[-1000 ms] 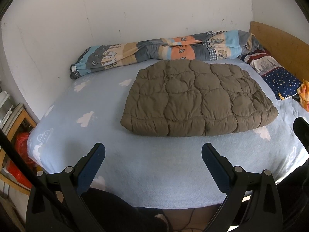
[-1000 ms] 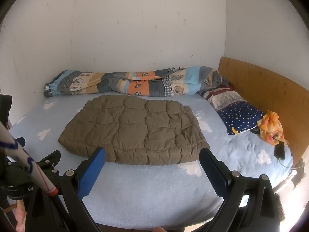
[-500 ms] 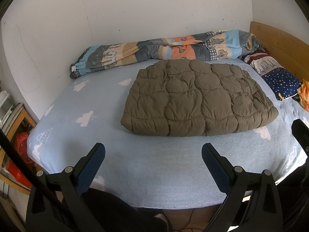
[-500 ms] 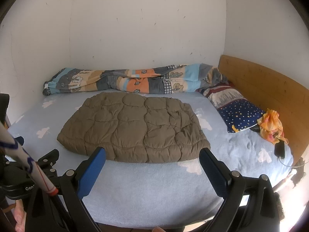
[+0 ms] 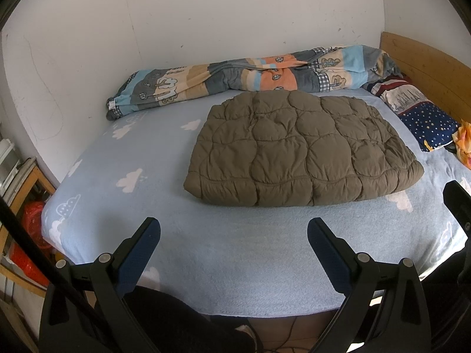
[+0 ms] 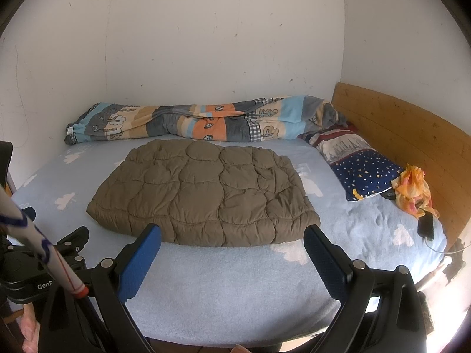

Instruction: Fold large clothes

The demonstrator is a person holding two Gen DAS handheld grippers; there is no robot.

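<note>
Both the left hand-held gripper (image 5: pixel 234 235) and right hand-held gripper (image 6: pixel 232 241) are staying wide and empty, barely drifting, while the folded brown quilted coat (image 5: pixel 300 150) is lying unchanged on the bed (image 5: pixel 206 250), suggesting folding is finishing.

White scuffed walls (image 6: pixel 206 44) meet in a corner behind the bed (image 6: pixel 235 288) — pale blue cloud-print sheet, wooden headboard (image 6: pixel 412 135) at right, daylight across it.
</note>
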